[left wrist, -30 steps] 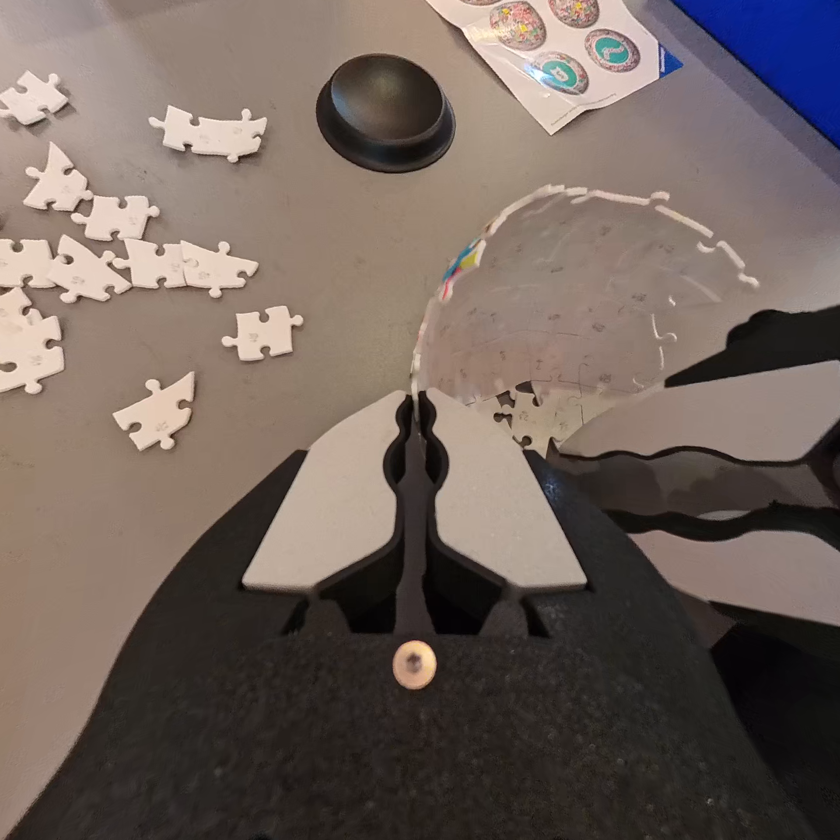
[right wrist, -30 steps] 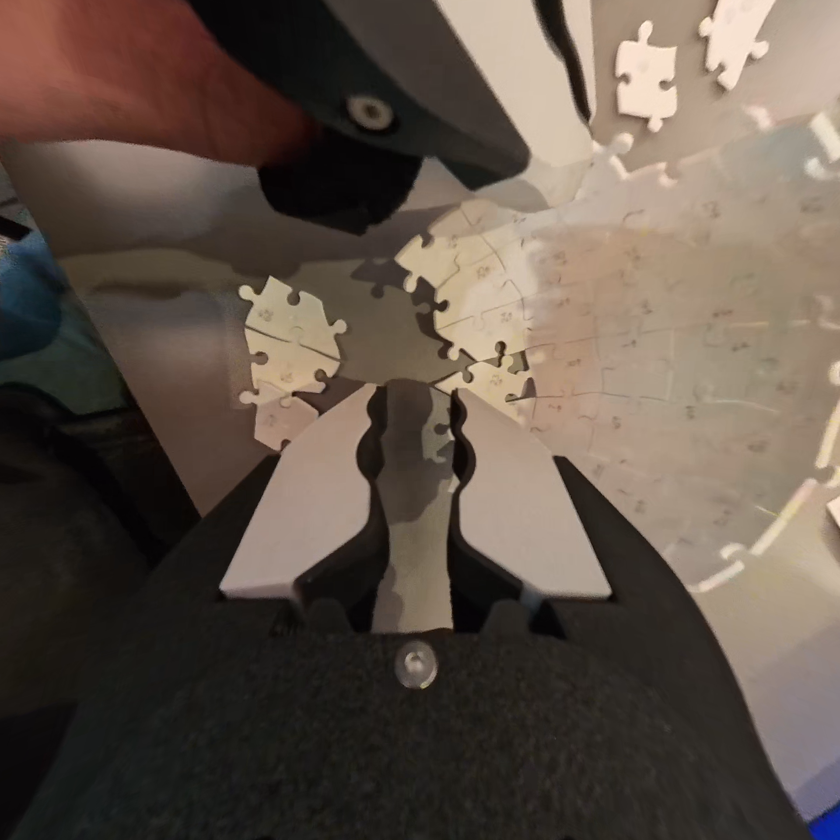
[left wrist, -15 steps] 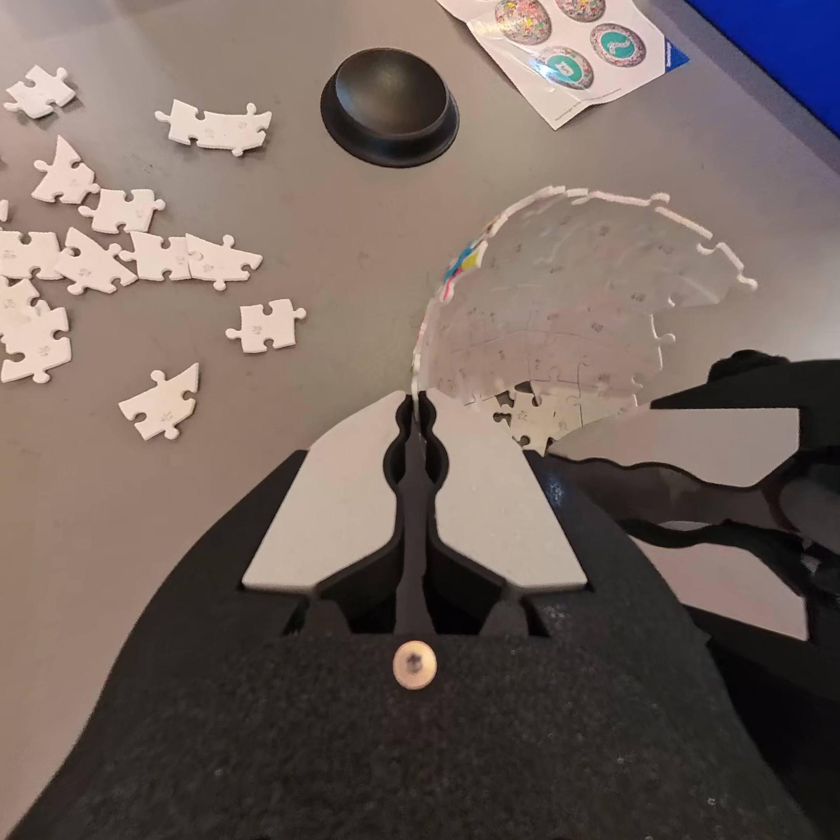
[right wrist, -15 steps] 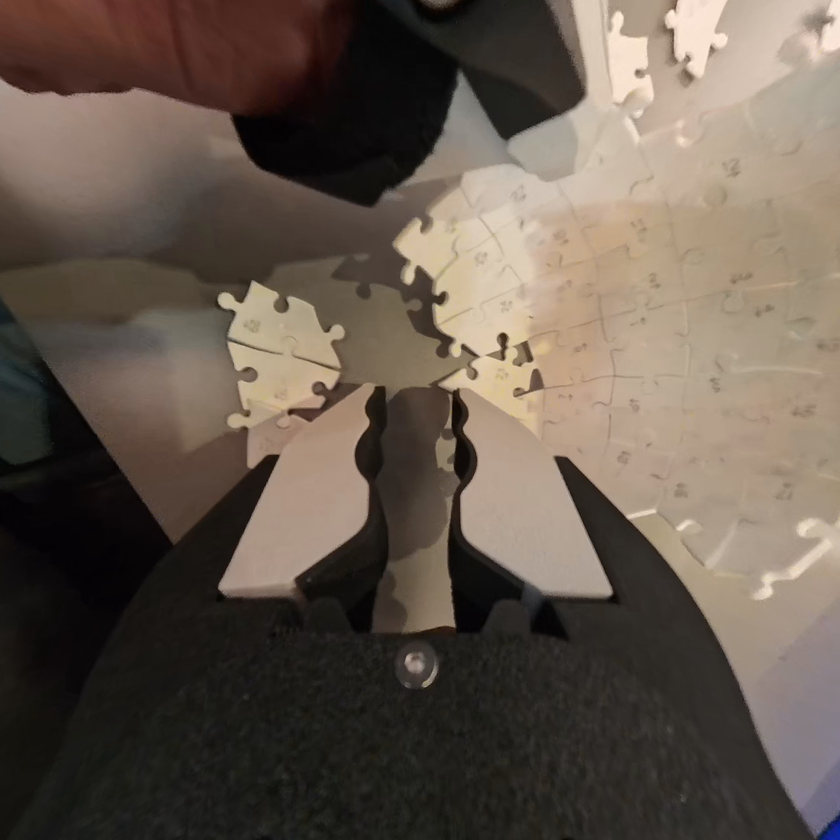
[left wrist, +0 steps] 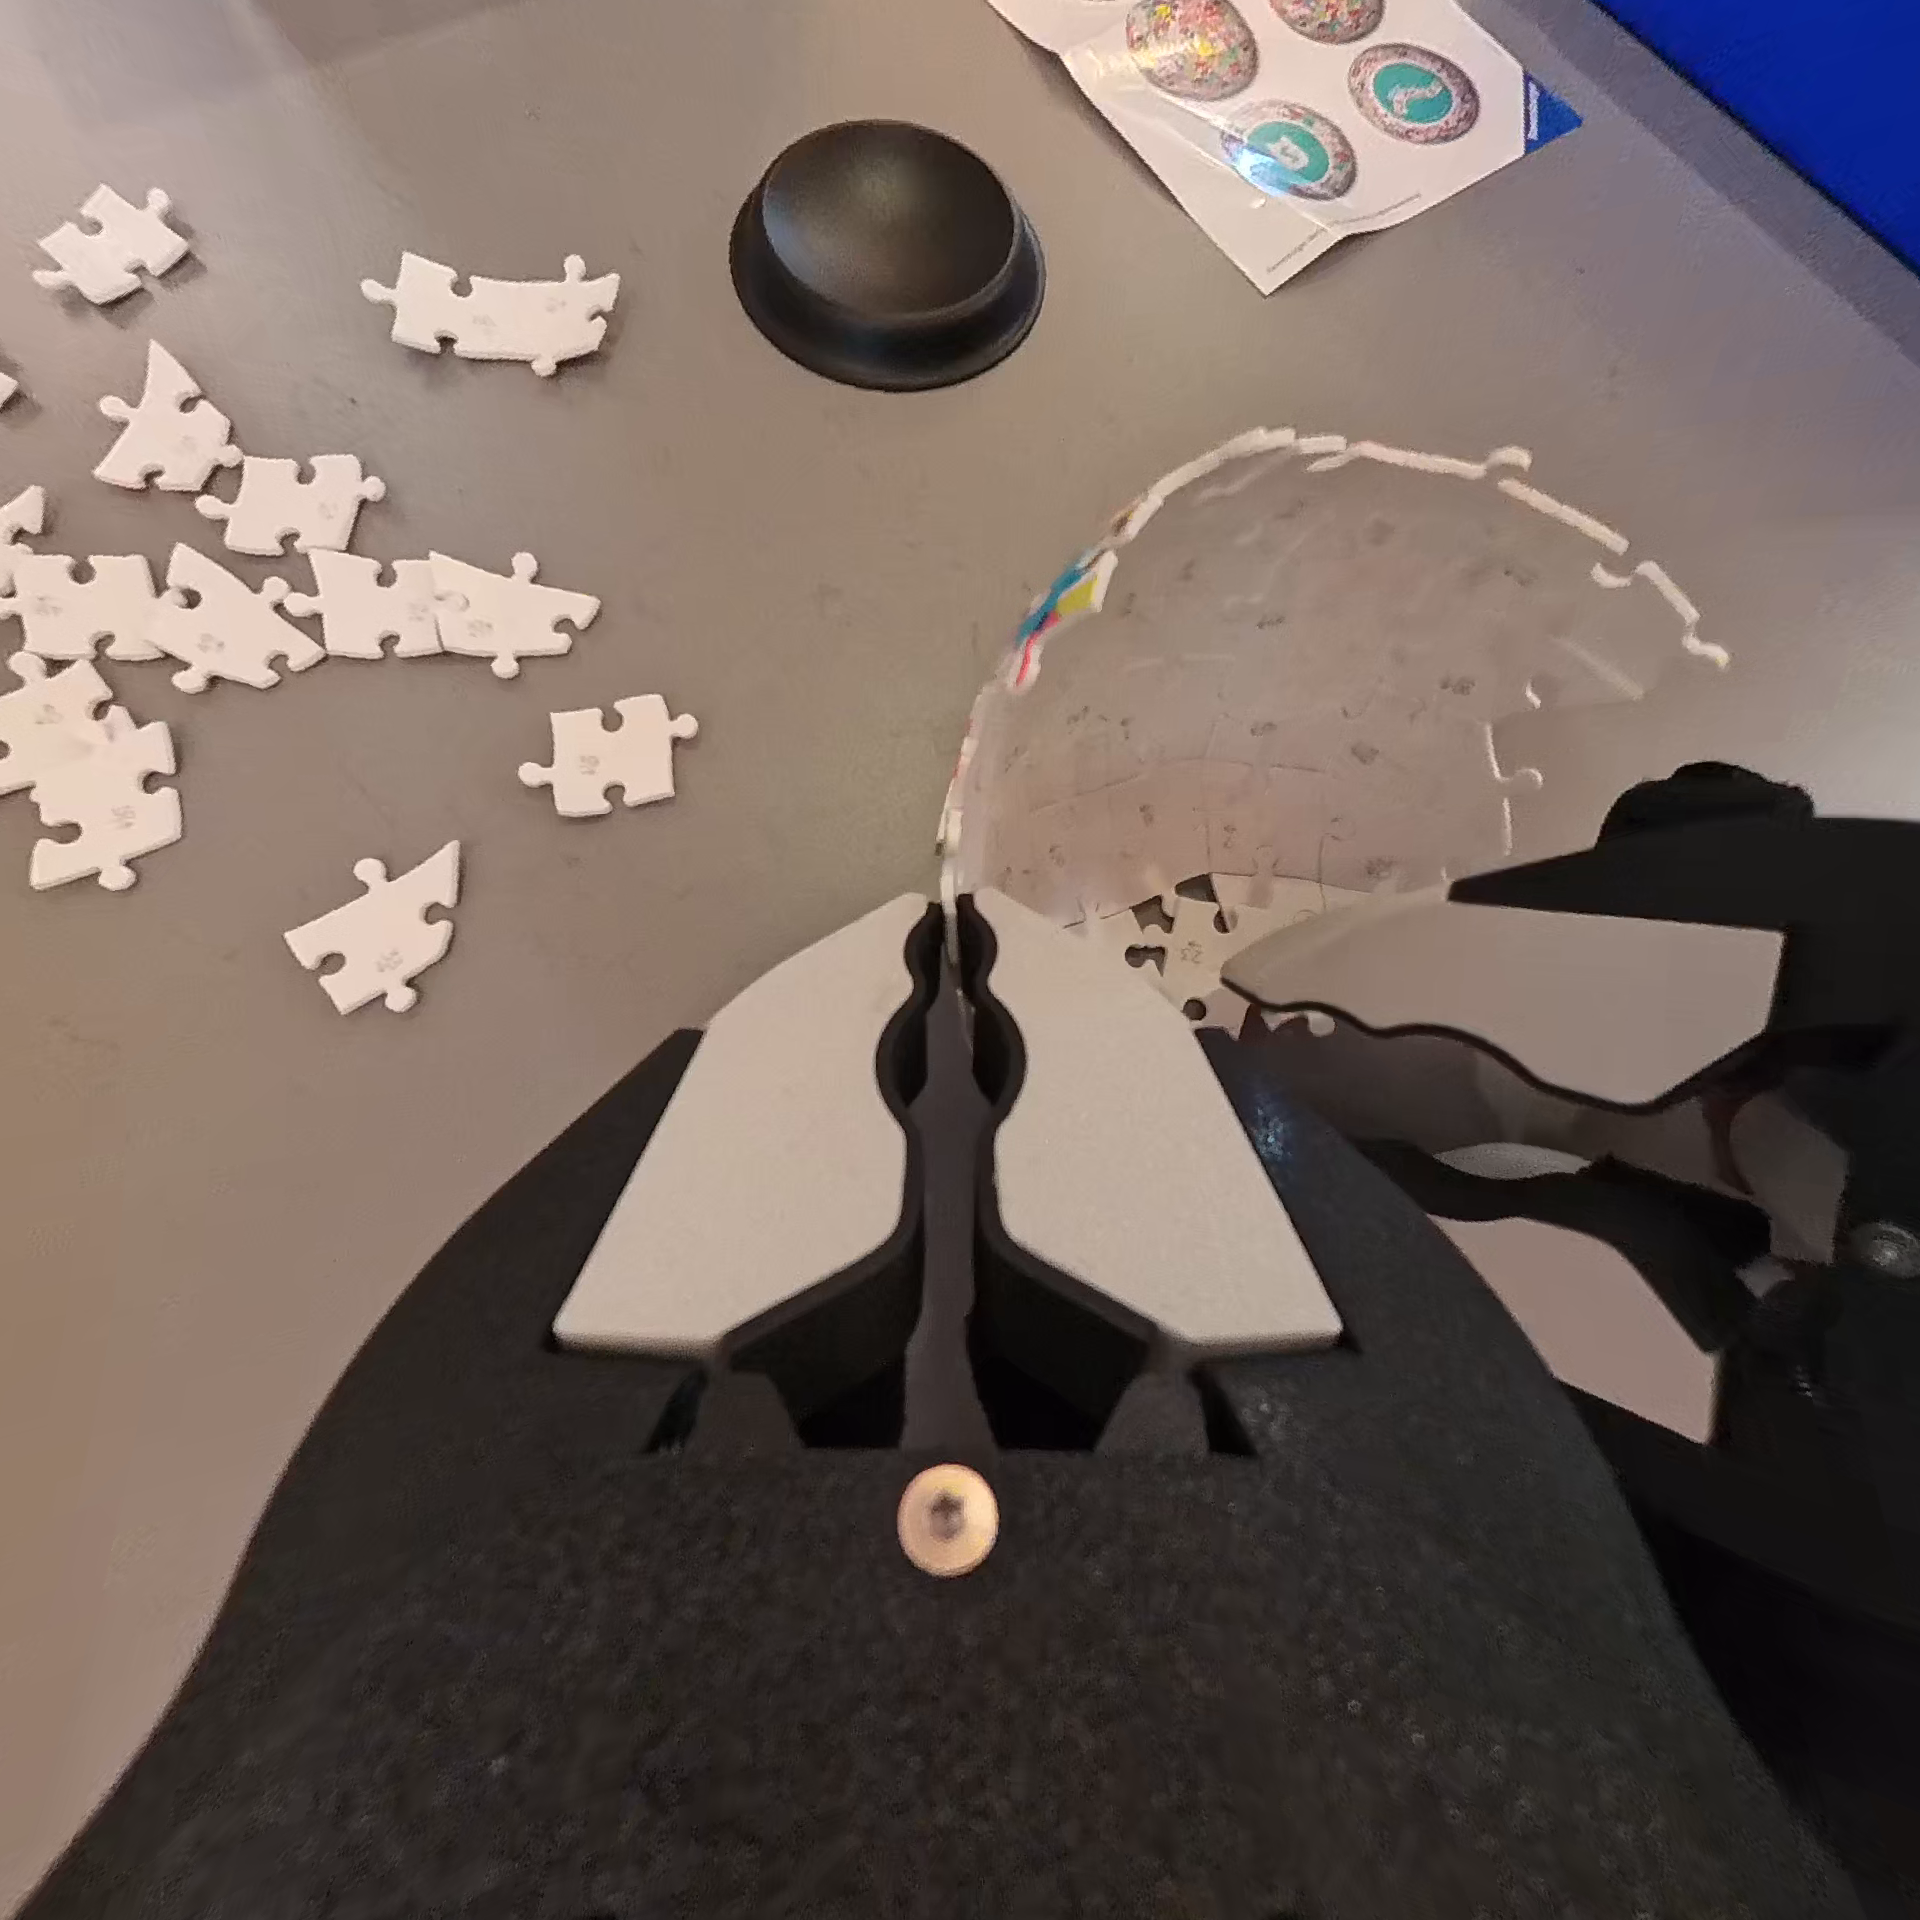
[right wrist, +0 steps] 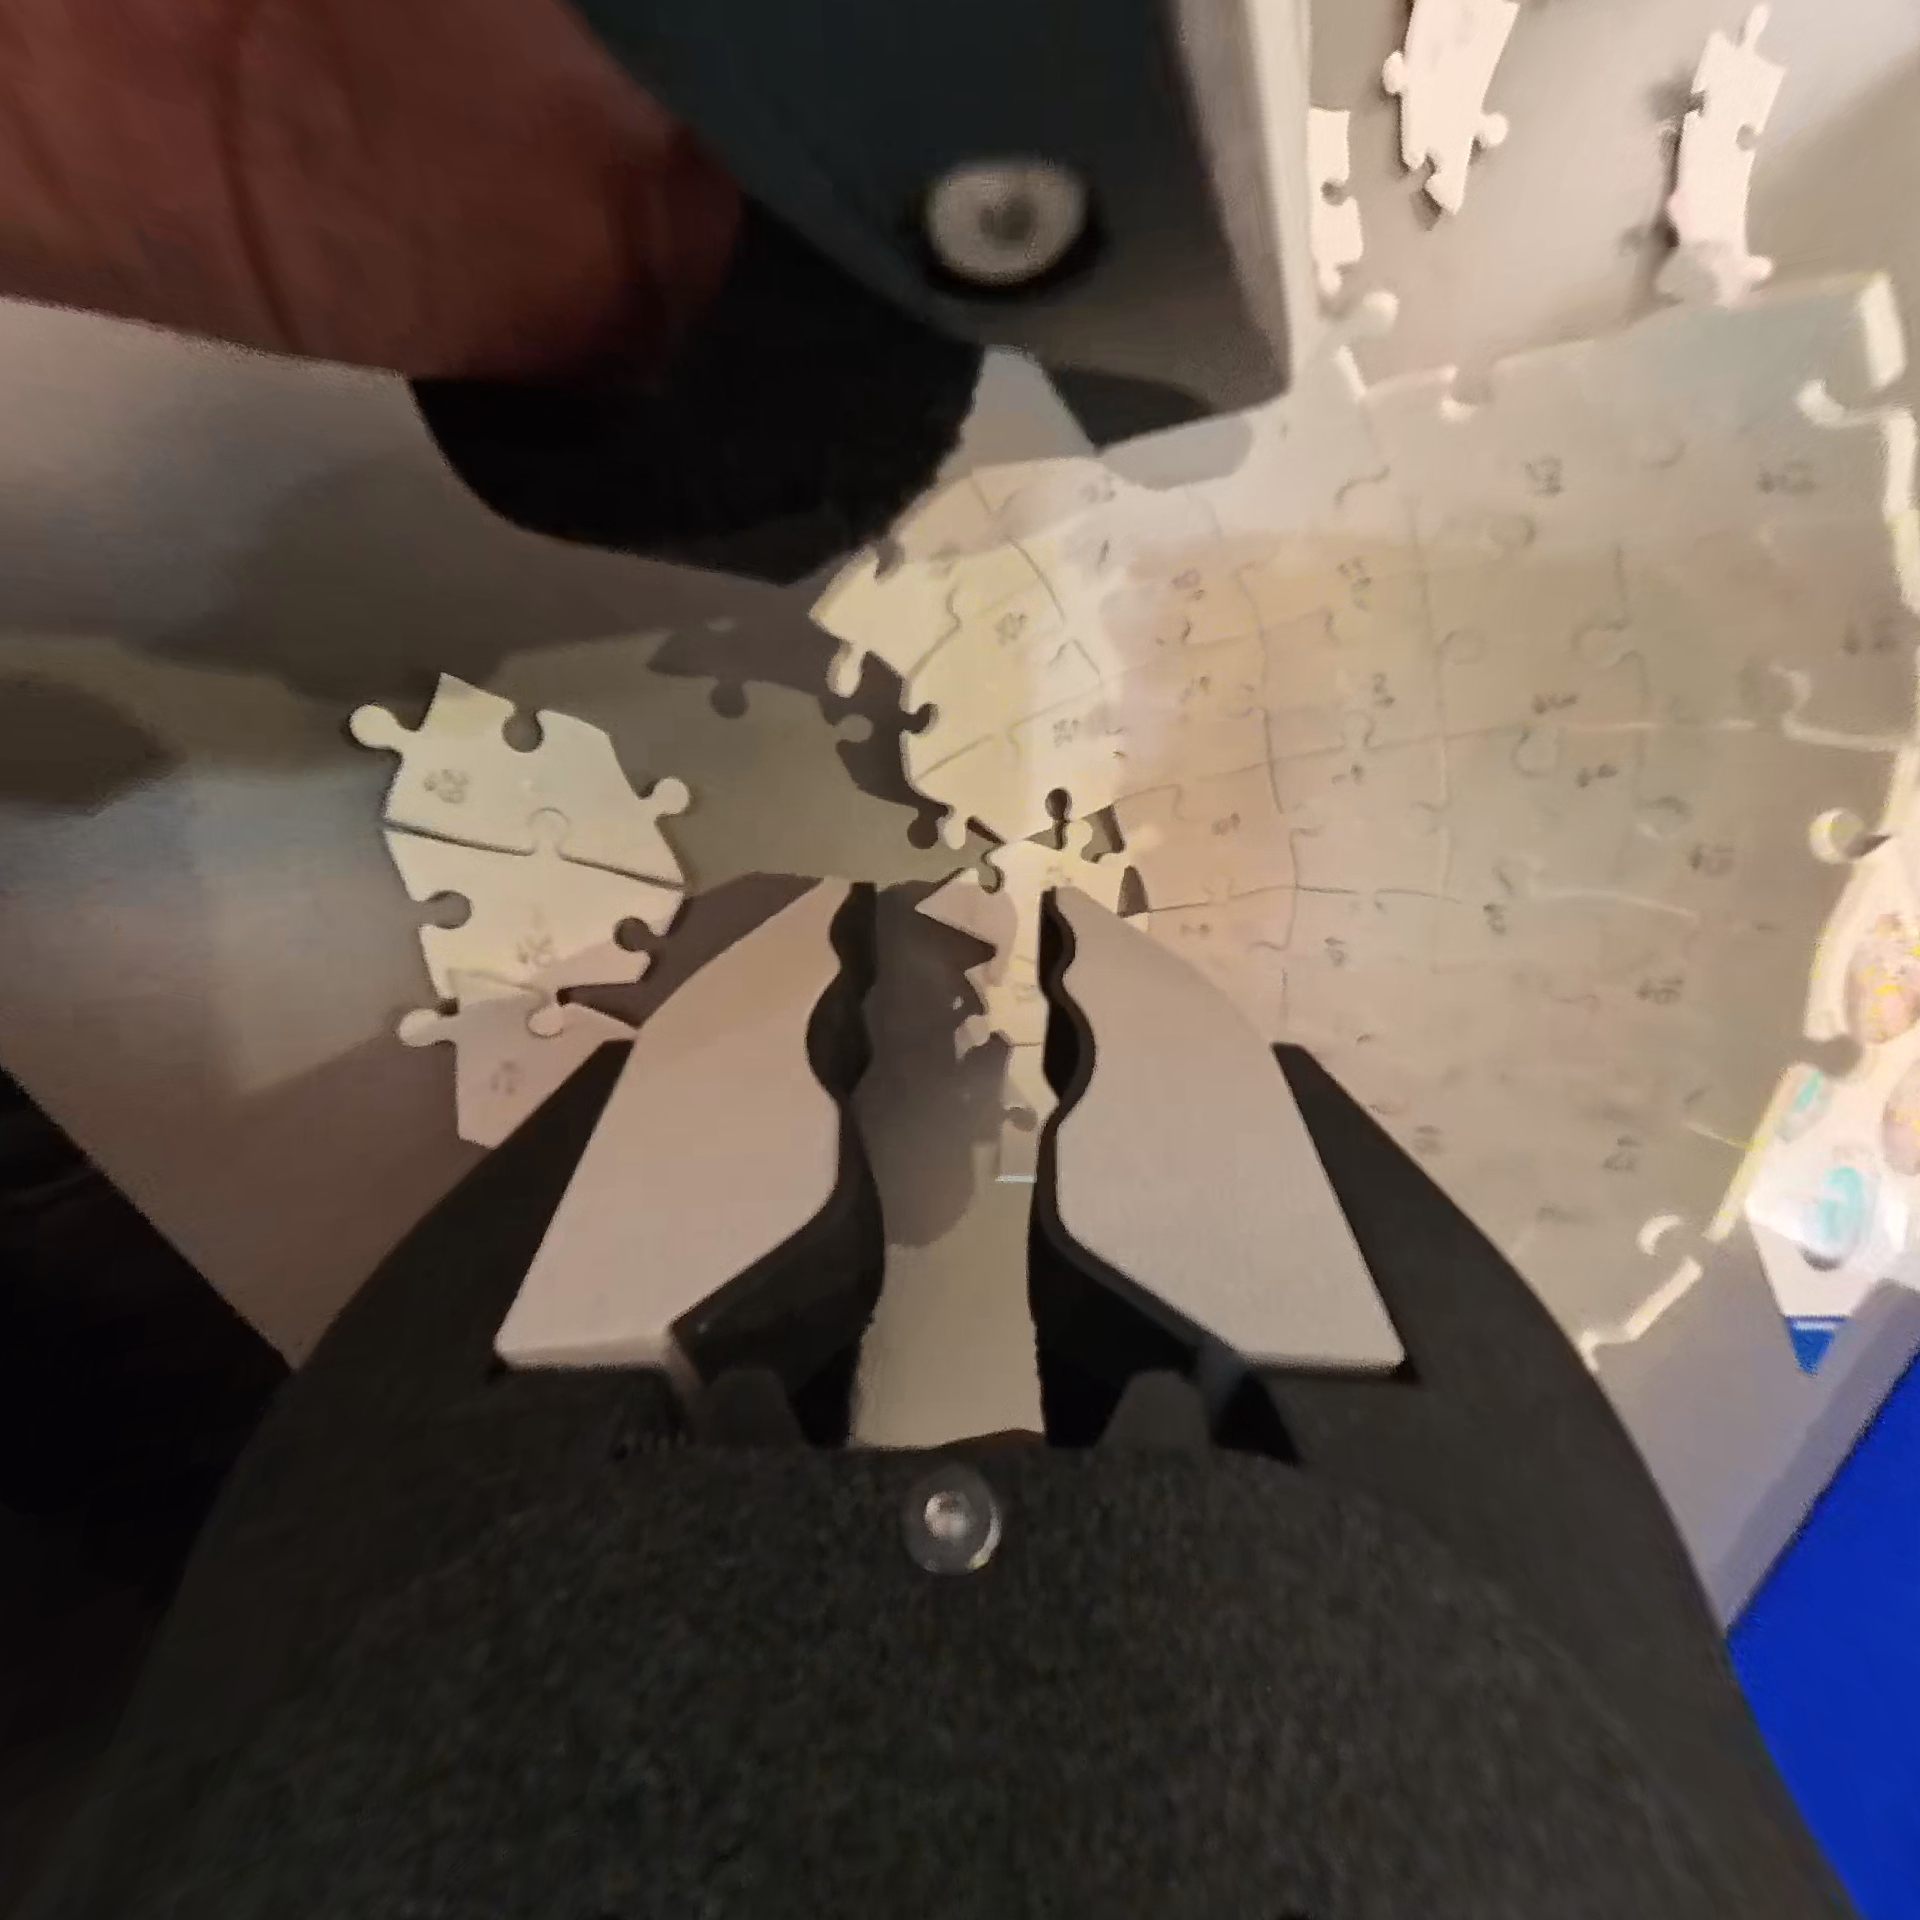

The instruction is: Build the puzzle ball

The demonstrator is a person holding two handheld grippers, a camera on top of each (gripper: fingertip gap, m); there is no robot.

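The half-built puzzle ball (left wrist: 1299,707) is a white curved shell standing on its edge on the grey table (left wrist: 727,582), its hollow side facing me. My left gripper (left wrist: 951,914) is shut on the shell's left rim. My right gripper (left wrist: 1299,1049) comes in from the right, low at the shell's mouth. In the right wrist view the right gripper (right wrist: 956,899) is open, and its right fingertip (right wrist: 1070,935) sits at a jagged edge piece of the shell (right wrist: 1455,779). A small cluster of joined pieces (right wrist: 530,831) lies on the table left of the fingers. The left gripper (right wrist: 987,208) hangs overhead.
Several loose white pieces (left wrist: 613,753) lie scattered on the left of the table. A black round stand (left wrist: 883,255) sits at the back. A printed leaflet (left wrist: 1351,104) lies behind it, beside a blue surface (left wrist: 1818,104). A person's hand (right wrist: 312,156) holds the left gripper. The tips of one gripper are about 8 centimeters away from the tips of the other.
The right gripper has rolled and pushed closer to the shell's lower edge, still open. The left gripper has stayed shut on the rim and barely moved.
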